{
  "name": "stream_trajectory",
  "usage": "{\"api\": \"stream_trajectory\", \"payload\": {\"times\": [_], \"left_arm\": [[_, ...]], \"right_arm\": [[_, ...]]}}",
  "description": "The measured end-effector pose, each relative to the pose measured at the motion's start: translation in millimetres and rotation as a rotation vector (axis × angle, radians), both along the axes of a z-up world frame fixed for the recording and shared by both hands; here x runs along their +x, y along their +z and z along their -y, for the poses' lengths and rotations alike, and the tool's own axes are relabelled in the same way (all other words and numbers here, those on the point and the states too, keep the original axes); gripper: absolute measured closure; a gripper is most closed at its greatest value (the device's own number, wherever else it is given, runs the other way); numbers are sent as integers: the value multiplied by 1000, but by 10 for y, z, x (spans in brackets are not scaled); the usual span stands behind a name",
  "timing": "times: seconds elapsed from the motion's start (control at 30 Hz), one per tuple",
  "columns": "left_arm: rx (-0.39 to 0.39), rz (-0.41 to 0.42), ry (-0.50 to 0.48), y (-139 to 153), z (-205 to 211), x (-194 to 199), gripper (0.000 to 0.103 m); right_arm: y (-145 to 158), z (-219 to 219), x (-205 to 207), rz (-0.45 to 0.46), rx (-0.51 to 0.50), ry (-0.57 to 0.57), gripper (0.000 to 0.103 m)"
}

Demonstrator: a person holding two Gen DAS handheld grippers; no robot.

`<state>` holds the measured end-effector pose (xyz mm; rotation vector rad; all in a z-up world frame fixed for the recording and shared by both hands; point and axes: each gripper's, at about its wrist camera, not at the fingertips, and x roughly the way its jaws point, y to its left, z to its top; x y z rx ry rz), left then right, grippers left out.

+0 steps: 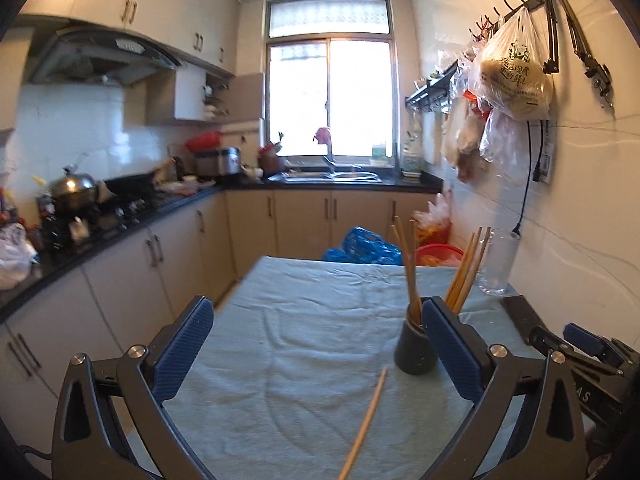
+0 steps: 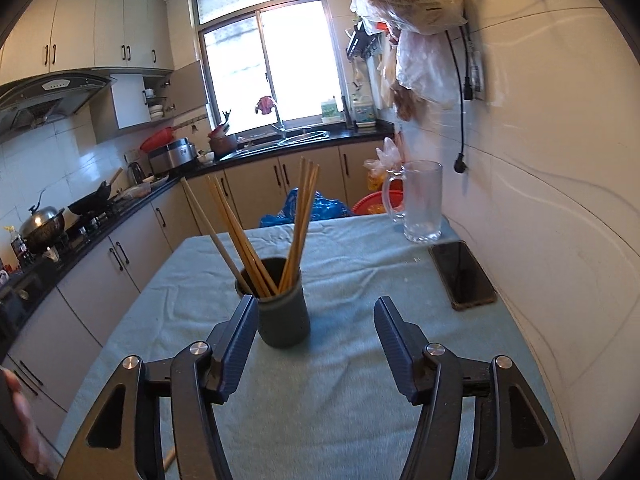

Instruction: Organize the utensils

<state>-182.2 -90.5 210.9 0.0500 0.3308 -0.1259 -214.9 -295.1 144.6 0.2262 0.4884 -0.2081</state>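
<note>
A dark grey cup [image 2: 284, 316] stands on the light blue cloth [image 2: 340, 380], holding several wooden chopsticks [image 2: 256, 240] that fan left and right. My right gripper [image 2: 317, 302] is open just in front of the cup, which sits by its left finger; nothing is between the pads. My left gripper [image 1: 319, 304] is open wide with nothing between its pads. Its right finger [image 1: 452, 348] hides part of the cup [image 1: 412, 352]. One loose chopstick [image 1: 366, 424] lies on the cloth below the left jaws, touching neither pad. Its end [image 2: 169, 458] shows at the bottom left of the right wrist view.
A glass mug [image 2: 424, 204] stands at the far right of the table, with a dark phone [image 2: 462, 274] in front of it along the tiled wall. A person's hand [image 2: 24, 420] shows at the lower left. Kitchen counters run along the left, and bags [image 1: 516, 76] hang on the right wall.
</note>
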Motion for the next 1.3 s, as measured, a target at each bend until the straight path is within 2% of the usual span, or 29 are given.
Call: {"api": "stream_trajectory", "payload": {"times": [0.27,0.47,0.73,0.97,1.3], "left_arm": [[38,-6,-50,-88,120,-283,0],[56,-51,-86,-235,209,-374,0],[59,-152,-110,-382,256,-395,0],[84,-161,-120,-421,312,-454,0],[74,-172,-126,-428,317,-485,0]], "right_arm": [[-105,-181,-254,3,-22,-24,31],[-177,-255,-402,-12,-39,-38,29],[-211,-252,-542,-29,-48,-68,28],[-197,-281,-611,-21,-57,-81,26],[-169,-302,-655,-7,-76,-90,22]]}}
